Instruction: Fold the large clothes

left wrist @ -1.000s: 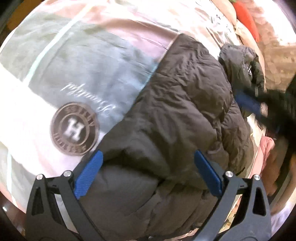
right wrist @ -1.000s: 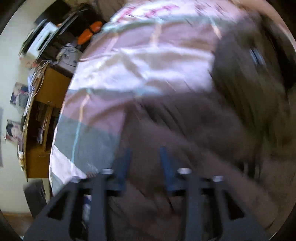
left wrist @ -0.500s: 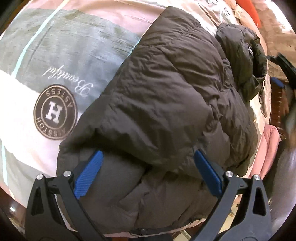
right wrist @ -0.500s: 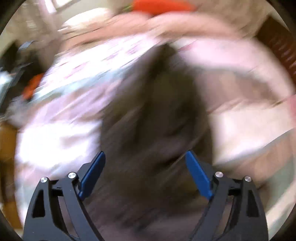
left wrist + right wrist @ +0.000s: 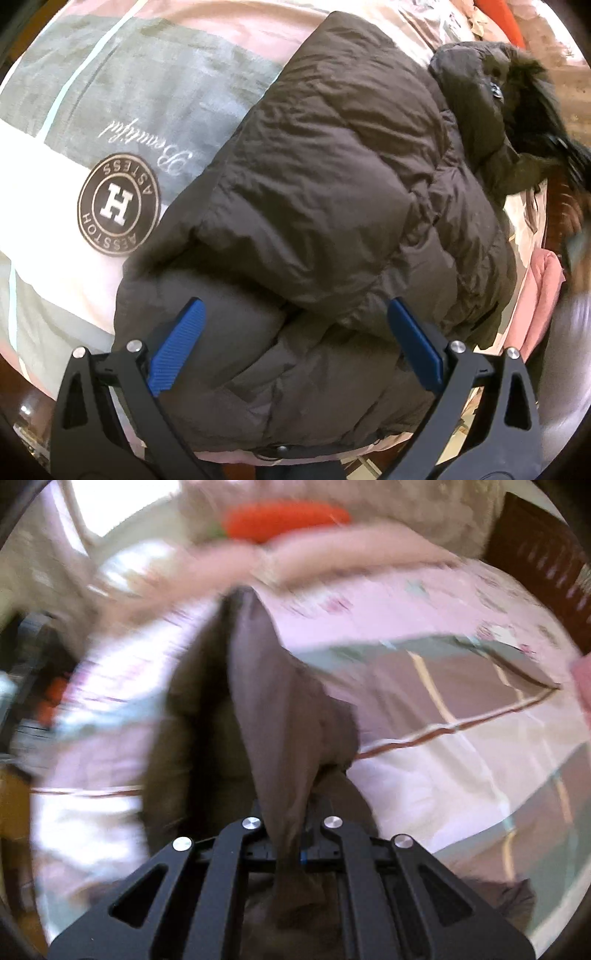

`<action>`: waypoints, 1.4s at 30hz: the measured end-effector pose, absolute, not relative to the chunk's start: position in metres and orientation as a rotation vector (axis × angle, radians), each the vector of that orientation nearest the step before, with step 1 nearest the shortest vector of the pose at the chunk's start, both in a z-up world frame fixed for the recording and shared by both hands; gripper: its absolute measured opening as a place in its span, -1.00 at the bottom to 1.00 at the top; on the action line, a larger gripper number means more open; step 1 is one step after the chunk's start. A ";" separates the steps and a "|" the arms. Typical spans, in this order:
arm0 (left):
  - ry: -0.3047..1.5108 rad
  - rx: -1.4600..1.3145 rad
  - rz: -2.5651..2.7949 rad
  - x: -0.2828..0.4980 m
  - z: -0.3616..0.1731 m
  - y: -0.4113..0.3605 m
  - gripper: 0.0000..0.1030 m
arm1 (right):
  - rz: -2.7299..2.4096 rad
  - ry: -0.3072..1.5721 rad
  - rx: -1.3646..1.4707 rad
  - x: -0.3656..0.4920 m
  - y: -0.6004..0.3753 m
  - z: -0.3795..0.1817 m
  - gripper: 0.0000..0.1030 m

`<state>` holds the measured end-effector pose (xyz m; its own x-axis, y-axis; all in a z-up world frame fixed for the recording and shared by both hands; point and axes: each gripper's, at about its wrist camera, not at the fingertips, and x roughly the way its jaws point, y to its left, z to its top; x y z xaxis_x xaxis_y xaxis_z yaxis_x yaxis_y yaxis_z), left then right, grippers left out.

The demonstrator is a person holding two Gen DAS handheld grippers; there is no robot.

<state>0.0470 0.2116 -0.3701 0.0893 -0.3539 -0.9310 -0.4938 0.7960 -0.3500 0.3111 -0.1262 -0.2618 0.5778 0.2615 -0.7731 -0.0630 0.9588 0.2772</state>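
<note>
A dark brown puffer jacket (image 5: 332, 206) lies folded over itself on the bed, its fur-trimmed hood (image 5: 517, 99) at the upper right. Above the jacket's near end hovers my left gripper (image 5: 295, 332), blue pads wide apart and nothing between them. In the right wrist view my right gripper (image 5: 291, 823) is shut on a fold of the jacket's brown fabric (image 5: 273, 701), which rises from the jaws in a taut peak over the bed. That view is blurred.
The bed cover (image 5: 129, 110) is pink, grey and white with a round "H" logo (image 5: 118, 203). An orange cushion (image 5: 284, 517) lies at the bed's far end. Pink cloth (image 5: 543, 288) hangs at the right edge. A dark wooden bed frame (image 5: 535, 554) borders the bed.
My right gripper opened wide, then shut on a fold of the jacket and swung toward the far end of the bed. The left gripper drifted slightly, staying open over the jacket.
</note>
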 end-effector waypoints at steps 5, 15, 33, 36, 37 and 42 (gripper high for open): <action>1.490 -0.703 0.096 0.061 -0.355 0.199 0.94 | 0.290 0.939 0.358 0.182 -0.172 -0.239 -0.84; 1.489 -0.687 0.057 0.080 -0.349 0.162 0.94 | 0.149 1.109 0.167 0.071 -0.202 -0.288 0.77; 1.497 -0.713 0.064 0.048 -0.355 0.145 0.94 | 0.110 1.541 1.452 0.142 -0.119 -0.364 0.91; 1.499 -0.711 0.061 0.041 -0.357 0.147 0.94 | 0.086 1.534 1.462 0.148 -0.119 -0.373 0.24; 1.499 -0.718 0.060 0.038 -0.359 0.149 0.94 | 0.113 1.492 1.427 0.151 -0.120 -0.365 -0.29; 1.508 -0.744 0.063 0.028 -0.367 0.156 0.94 | 0.382 1.077 1.317 0.165 -0.139 -0.292 -0.63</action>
<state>0.0277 0.1558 -0.3666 0.1060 -0.4032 -0.9090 -0.4778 0.7810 -0.4021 0.1654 -0.1391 -0.2920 0.4966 0.7626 -0.4144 0.3306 0.2753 0.9027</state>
